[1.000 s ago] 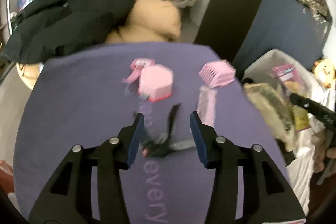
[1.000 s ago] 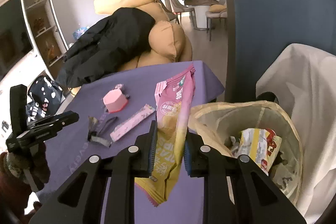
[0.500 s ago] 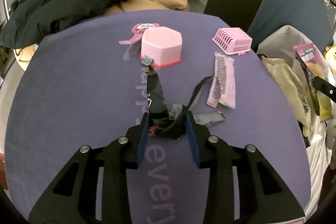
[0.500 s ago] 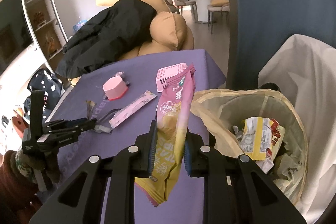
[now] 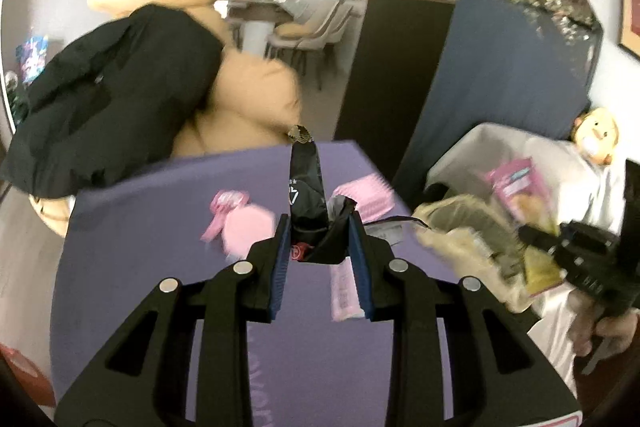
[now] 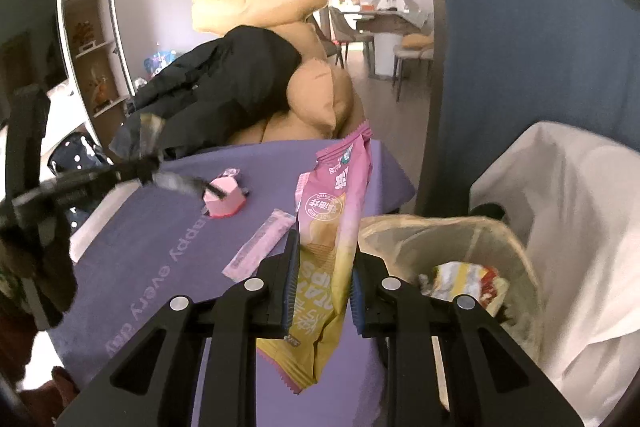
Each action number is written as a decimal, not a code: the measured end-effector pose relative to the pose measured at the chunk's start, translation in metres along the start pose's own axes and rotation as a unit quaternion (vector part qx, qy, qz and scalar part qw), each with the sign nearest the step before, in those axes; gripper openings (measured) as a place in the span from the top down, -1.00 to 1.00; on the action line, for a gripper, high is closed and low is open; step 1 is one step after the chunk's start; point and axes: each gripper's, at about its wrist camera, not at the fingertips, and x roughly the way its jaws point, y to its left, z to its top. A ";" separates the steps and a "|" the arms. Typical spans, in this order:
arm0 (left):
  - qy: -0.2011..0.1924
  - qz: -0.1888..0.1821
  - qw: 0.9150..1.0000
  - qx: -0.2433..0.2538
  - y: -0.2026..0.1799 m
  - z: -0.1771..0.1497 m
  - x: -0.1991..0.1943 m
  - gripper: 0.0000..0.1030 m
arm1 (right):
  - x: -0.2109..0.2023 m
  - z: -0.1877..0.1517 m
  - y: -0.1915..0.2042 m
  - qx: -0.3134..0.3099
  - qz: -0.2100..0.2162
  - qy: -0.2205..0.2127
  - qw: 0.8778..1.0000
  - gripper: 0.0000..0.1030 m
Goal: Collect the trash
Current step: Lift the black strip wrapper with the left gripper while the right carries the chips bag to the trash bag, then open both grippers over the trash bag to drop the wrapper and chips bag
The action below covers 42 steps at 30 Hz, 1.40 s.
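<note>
My left gripper (image 5: pixel 320 247) is shut on a black wrapper (image 5: pixel 306 195) and holds it above the purple table (image 5: pixel 132 267). It shows blurred at the left of the right wrist view (image 6: pixel 148 167). My right gripper (image 6: pixel 322 283) is shut on a pink and yellow chip bag (image 6: pixel 332 227), held upright beside the trash bin (image 6: pixel 516 255), which holds a yellow and red wrapper (image 6: pixel 464 283). A long pink wrapper (image 6: pixel 260 243) lies on the table. In the left wrist view the bin (image 5: pixel 460 231) and chip bag (image 5: pixel 520 195) sit at right.
A pink hexagonal box (image 6: pixel 224 201) and a pink slatted basket (image 5: pixel 370 195) sit on the table. A sofa with tan cushions (image 6: pixel 320 95) and a black jacket (image 6: pixel 224 83) stands behind. A dark blue partition (image 6: pixel 520 67) and white cloth (image 6: pixel 568 227) are right.
My left gripper closed on the black wrapper and lifted it off the table, tilting upward. My right gripper kept holding the chip bag, nearly still beside the bin.
</note>
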 end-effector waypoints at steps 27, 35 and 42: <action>0.107 -0.195 0.973 0.070 -0.196 0.004 0.153 0.43 | -0.067 -0.030 -0.156 0.113 -0.123 -0.027 0.986 0.58; 0.137 -0.210 0.967 0.050 -0.196 -0.003 0.171 -0.03 | -0.049 -0.036 -0.156 0.113 -0.119 -0.013 0.986 0.58; 0.085 -0.131 0.986 0.063 -0.141 -0.009 0.118 -0.09 | -0.007 -0.037 -0.145 0.076 -0.108 0.010 0.991 0.58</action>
